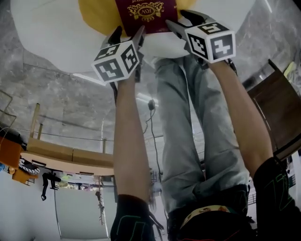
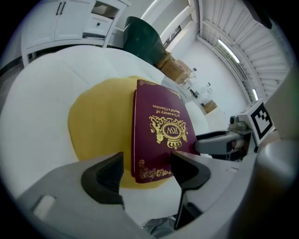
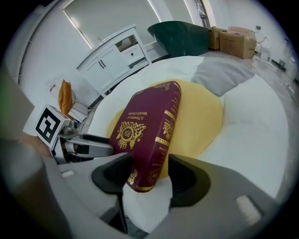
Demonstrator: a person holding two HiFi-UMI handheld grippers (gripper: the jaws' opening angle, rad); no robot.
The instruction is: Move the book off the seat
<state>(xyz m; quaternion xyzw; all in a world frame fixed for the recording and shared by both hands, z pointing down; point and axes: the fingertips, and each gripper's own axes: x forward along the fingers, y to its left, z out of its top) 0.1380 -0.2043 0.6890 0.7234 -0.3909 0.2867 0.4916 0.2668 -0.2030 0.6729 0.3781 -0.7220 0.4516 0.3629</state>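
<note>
Pre-grasp, I'd say; left gripper (image 2: 147, 170), right gripper (image 3: 145, 175) both wide, straddling near corners of maroon gold-stamped hardcover book (image 2: 161, 130); next likely: clamp, lift clear.

Seen from the head view, the book (image 1: 146, 14) runs off the top edge, and so does the yellow cushion (image 1: 96, 16). The right gripper (image 3: 148, 170) hides the book's near corner, and the spine's small print is beyond reading.

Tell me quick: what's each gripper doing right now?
Left gripper: tongs open, book corner between them.
Right gripper: tongs open, book's spine corner between them.
</note>
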